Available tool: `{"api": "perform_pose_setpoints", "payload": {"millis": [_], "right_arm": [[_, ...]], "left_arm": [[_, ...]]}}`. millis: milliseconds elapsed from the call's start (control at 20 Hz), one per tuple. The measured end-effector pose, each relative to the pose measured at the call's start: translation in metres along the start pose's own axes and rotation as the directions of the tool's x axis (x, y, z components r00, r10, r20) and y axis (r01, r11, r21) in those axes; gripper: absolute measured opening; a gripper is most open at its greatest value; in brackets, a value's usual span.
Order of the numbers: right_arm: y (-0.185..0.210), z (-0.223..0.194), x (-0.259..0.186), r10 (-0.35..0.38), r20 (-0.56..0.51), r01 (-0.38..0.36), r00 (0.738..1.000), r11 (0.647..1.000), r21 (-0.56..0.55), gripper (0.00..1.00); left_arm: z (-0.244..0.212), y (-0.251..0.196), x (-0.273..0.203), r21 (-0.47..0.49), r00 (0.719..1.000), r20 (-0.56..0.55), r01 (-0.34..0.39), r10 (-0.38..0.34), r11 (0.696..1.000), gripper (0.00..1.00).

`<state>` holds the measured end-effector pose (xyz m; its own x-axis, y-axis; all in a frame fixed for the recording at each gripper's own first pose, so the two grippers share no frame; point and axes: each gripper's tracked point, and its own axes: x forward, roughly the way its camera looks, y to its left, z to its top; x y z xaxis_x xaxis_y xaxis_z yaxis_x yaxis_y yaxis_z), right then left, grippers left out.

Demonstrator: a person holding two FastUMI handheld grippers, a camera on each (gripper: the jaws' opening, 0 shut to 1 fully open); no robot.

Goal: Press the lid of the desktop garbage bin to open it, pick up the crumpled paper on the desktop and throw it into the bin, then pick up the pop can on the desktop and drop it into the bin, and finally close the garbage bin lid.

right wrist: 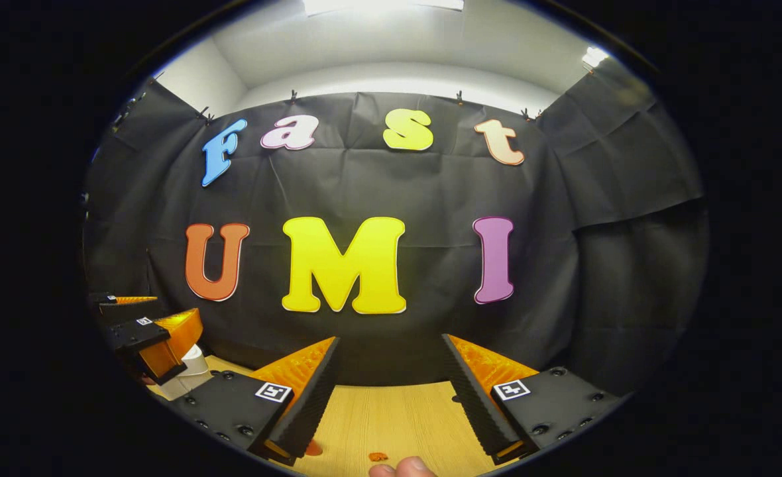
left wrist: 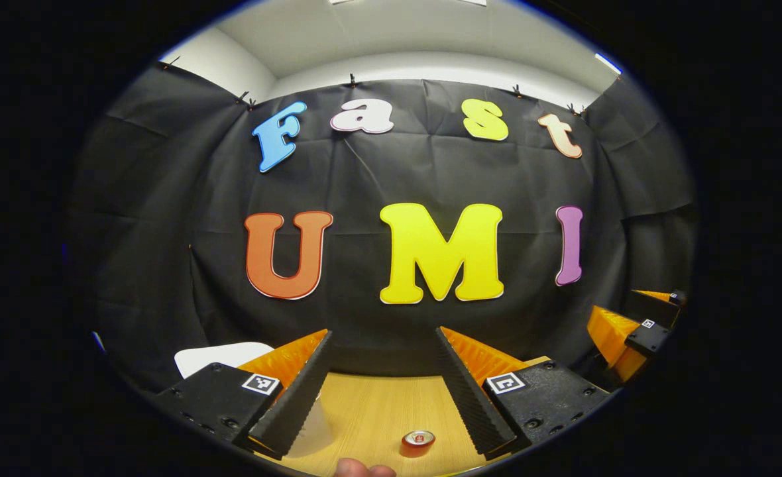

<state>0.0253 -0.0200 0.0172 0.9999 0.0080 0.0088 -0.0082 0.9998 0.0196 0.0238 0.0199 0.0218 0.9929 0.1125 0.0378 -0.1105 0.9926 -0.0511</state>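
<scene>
My left gripper (left wrist: 383,334) is held open above the wooden desktop (left wrist: 378,404), nothing between its fingers. Low between them stands the pop can (left wrist: 418,440), seen from above with its silver top and red side. A white rounded piece, apparently the bin's lid (left wrist: 222,358), shows behind the left finger, and a pale white body (left wrist: 313,427) sits under that finger. My right gripper (right wrist: 390,339) is also open and empty over the desktop (right wrist: 391,417). In the right gripper view the left gripper (right wrist: 146,338) hangs at far left over the white bin (right wrist: 192,372).
The black cloth wall closes off the back of the table. A person's fingertip (left wrist: 364,469) shows at the bottom edge, and another fingertip (right wrist: 404,467) in the right gripper view. Small red-orange bits (right wrist: 378,456) lie near the front edge. The right gripper (left wrist: 629,338) sits at far right.
</scene>
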Motion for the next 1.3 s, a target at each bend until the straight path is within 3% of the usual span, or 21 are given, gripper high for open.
{"api": "perform_pose_setpoints", "payload": {"millis": [300,450,600,950,1100,1150,1300], "right_arm": [[-0.008,-0.007,0.009,0.01,-0.026,-0.01,1.0,1.0,0.006,0.94],[-0.009,-0.008,0.01,0.026,-0.034,-0.026,0.999,1.0,0.004,0.94],[-0.011,-0.009,0.012,0.046,-0.039,-0.046,0.998,0.999,-0.002,0.94],[-0.018,-0.01,0.016,0.073,-0.049,-0.074,0.996,0.997,-0.004,0.94],[-0.018,-0.013,0.017,0.087,-0.06,-0.088,0.994,0.996,-0.003,0.94],[-0.019,-0.014,0.018,0.091,-0.063,-0.091,0.994,0.996,-0.004,0.94],[-0.018,-0.014,0.019,0.108,-0.069,-0.109,0.992,0.994,-0.009,0.94]], "left_arm": [[0.008,0.02,0.008,0.037,0.995,0.017,-0.097,0.097,0.995,0.97],[0.013,0.04,0.011,0.043,0.984,0.025,-0.179,0.178,0.983,1.0],[0.014,0.062,0.017,0.047,0.965,0.017,-0.261,0.26,0.964,0.96],[0.01,0.117,0.022,0.068,0.902,-0.009,-0.43,0.432,0.9,0.97],[0.004,0.136,0.023,0.073,0.874,-0.027,-0.483,0.486,0.873,0.89],[0.002,0.14,0.024,0.077,0.865,-0.033,-0.498,0.501,0.864,0.94],[-0.007,0.156,0.024,0.085,0.829,-0.051,-0.551,0.556,0.83,0.76]]}}
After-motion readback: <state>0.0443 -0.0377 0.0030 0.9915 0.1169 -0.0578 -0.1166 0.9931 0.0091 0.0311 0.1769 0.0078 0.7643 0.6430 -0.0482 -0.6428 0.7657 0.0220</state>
